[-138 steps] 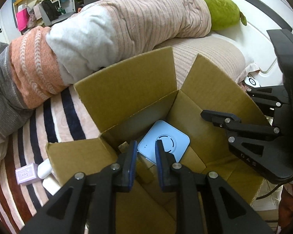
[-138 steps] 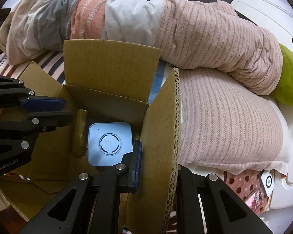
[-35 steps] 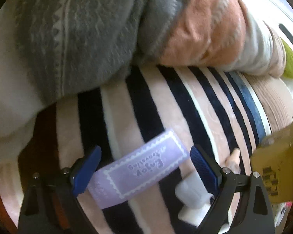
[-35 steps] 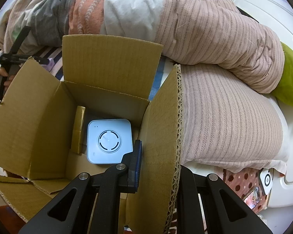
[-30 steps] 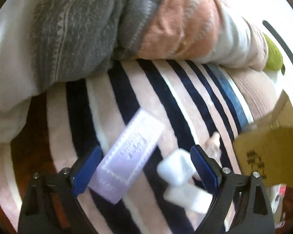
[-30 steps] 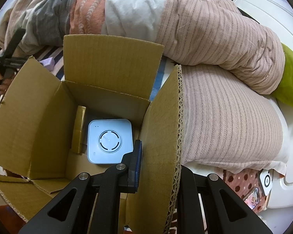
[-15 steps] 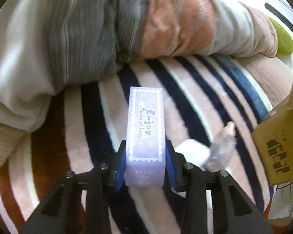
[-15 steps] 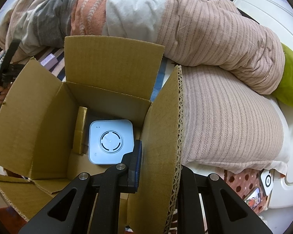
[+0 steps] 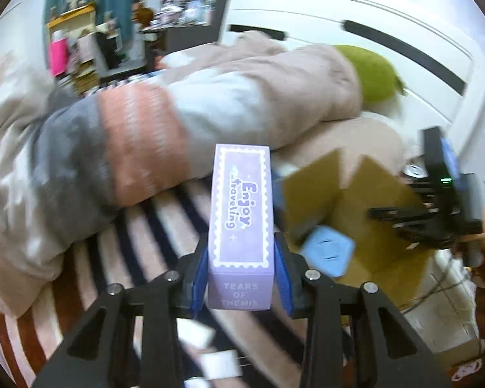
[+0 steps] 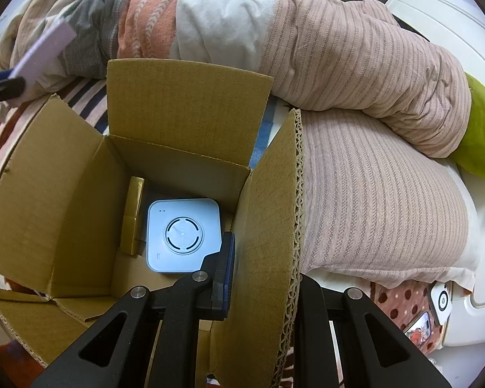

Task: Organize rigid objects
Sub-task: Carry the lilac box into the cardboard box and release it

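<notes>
My left gripper (image 9: 241,286) is shut on a long purple box (image 9: 241,213) printed "Enjoy traveling" and holds it in the air above the striped blanket (image 9: 145,236). The same box (image 10: 43,53) shows at the far left of the right wrist view. The open cardboard box (image 10: 55,194) holds a pale blue square device (image 10: 182,234) and a small gold box (image 10: 133,213). My right gripper (image 10: 262,274) is shut on the box's right flap (image 10: 270,226). It also appears in the left wrist view (image 9: 436,220), beside the cardboard box (image 9: 355,200).
A rolled quilt (image 10: 307,42) lies behind the cardboard box. A green cushion (image 10: 481,135) sits at the right. Small white items (image 9: 194,339) lie on the blanket below the left gripper. A phone (image 10: 417,329) lies at the lower right.
My left gripper closed on the purple box, lifted it off the blanket and swung right toward the cardboard box. My right gripper has stayed on the flap.
</notes>
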Tool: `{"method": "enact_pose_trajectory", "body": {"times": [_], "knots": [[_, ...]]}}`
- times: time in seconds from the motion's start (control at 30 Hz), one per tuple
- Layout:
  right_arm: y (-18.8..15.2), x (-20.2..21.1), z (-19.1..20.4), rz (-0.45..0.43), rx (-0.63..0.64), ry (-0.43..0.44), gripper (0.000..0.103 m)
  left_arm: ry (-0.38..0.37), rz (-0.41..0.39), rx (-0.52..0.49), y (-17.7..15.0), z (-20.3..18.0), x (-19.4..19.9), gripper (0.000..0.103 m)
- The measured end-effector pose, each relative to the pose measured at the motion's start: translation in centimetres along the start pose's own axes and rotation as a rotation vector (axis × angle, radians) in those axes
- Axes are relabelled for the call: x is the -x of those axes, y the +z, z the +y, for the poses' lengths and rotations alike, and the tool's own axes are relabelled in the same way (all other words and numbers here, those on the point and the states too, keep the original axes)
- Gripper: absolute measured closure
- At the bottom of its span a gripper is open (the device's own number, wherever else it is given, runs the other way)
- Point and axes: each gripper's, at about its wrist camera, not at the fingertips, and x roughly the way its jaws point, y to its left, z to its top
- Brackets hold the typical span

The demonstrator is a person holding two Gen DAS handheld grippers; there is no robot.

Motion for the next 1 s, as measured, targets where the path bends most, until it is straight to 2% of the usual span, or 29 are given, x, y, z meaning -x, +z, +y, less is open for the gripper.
{"method": "enact_pose_trajectory", "body": {"times": [0.23,0.53,0.77,1.0], "knots": [[0.1,0.1,0.0,-0.001,0.003,-0.001,0.091,-0.065,0.05,-0.054,2.0,-5.2,-2.7,0.069],[0.0,0.2,-0.1,-0.005,0.002,0.005,0.091,-0.066,0.178,-0.059,1.9,-8.2,-9.0,0.069],[-0.1,0.2,-0.1,-0.002,0.001,0.008,0.091,-0.046,0.216,-0.077,1.1,-9.4,-10.0,0.069],[0.0,0.1,-0.1,-0.002,0.002,0.007,0.091,-0.071,0.232,-0.113,0.4,-10.2,-9.1,0.07]]}}
